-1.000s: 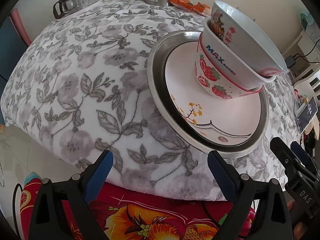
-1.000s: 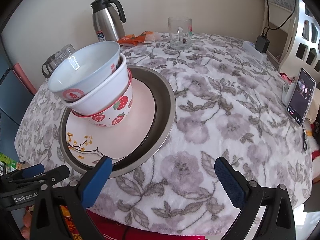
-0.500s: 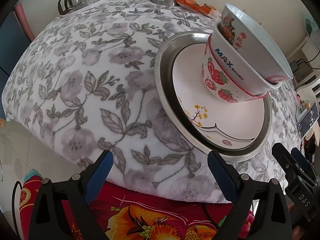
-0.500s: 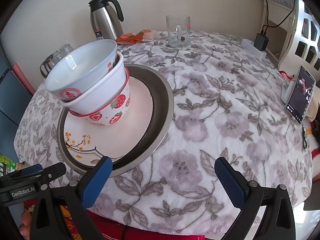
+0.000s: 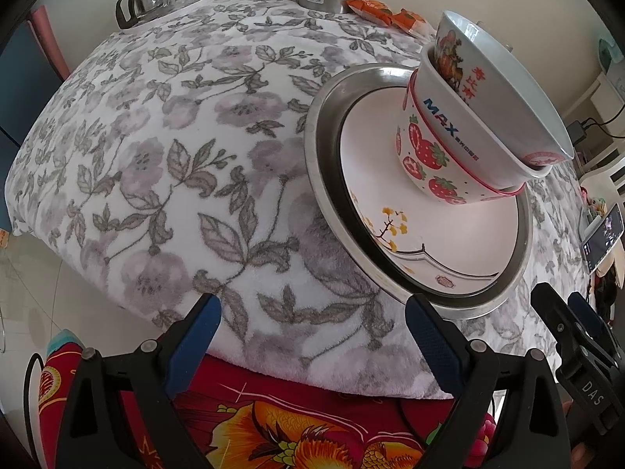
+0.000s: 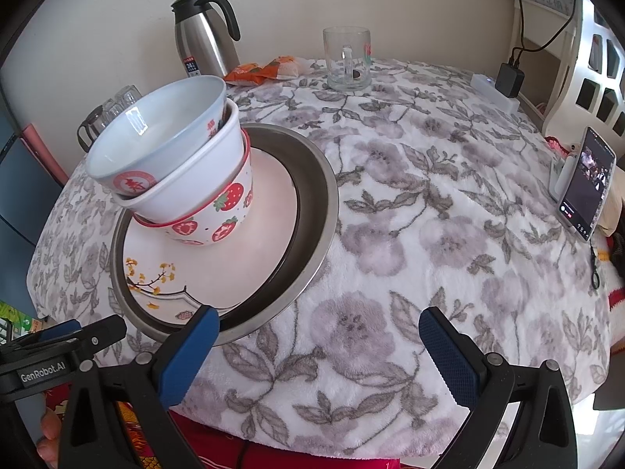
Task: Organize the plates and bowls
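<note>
Left tongs: my left gripper [image 5: 312, 326] hangs off the near edge of the table [image 5: 164, 125], jaws spread wide and holding nothing. I read that as a waiting stance — low and clear of the crockery.

Right tongs: my right gripper [image 6: 318, 338] is likewise wide apart and empty, its left pad just in front of the metal basin's [image 6: 316, 199] near rim without gripping it, as far as I can tell.

Stack: the basin sits on the floral cloth toward my side of the table. Inside it lies a white plate [image 6: 269, 211] with a yellow blossom print, and on the plate stand three nested bowls.

Bowls: a strawberry bowl [image 6: 230, 211] at the bottom, a plain white bowl [image 6: 195, 179] in it, and a pale blue bowl [image 6: 156, 136] on top. The upper two lean to one side — I judge they are seated loosely, not flush.

Why nested: largest at the bottom and smallest on top keeps everything on one footprint, so the sorting looks close to finished.

Risk: the tilt. If I lift or nudge the basin, the top bowl could slide out.

Bystanders: a steel flask [image 6: 205, 35], a glass mug [image 6: 347, 58] and a phone [image 6: 586, 183] stand well apart from the stack.
</note>
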Action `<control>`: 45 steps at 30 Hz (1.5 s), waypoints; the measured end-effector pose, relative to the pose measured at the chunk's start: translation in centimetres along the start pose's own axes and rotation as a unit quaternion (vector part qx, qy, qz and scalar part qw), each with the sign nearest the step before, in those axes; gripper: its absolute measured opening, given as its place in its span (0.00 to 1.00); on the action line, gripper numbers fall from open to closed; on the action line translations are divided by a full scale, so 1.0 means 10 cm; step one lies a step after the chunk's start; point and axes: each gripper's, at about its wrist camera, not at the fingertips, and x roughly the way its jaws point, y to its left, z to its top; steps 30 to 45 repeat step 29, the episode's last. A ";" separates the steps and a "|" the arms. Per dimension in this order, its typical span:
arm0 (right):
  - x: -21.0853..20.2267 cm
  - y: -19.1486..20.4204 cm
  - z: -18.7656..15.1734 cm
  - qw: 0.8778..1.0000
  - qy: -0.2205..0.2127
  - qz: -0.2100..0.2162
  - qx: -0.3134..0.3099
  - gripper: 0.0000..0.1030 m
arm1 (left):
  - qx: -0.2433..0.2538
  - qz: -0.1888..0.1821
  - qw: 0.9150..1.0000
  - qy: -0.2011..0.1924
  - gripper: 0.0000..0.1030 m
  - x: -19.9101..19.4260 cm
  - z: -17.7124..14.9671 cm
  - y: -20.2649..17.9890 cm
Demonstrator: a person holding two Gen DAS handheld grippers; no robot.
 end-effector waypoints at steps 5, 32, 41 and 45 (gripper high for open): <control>0.00 0.00 0.00 1.000 0.000 0.000 0.000 1.00 | 0.000 0.001 1.000 -0.001 0.93 0.00 0.00 0.00; 0.02 0.00 -0.02 1.000 0.003 0.000 -0.001 1.00 | 0.001 0.013 0.999 -0.030 0.93 -0.13 -0.02 0.00; 0.02 0.00 -0.02 1.000 0.003 0.000 -0.001 1.00 | 0.001 0.013 0.999 -0.030 0.93 -0.13 -0.02 0.00; 0.02 0.00 -0.02 1.000 0.003 0.000 -0.001 1.00 | 0.001 0.013 0.999 -0.030 0.93 -0.13 -0.02 0.00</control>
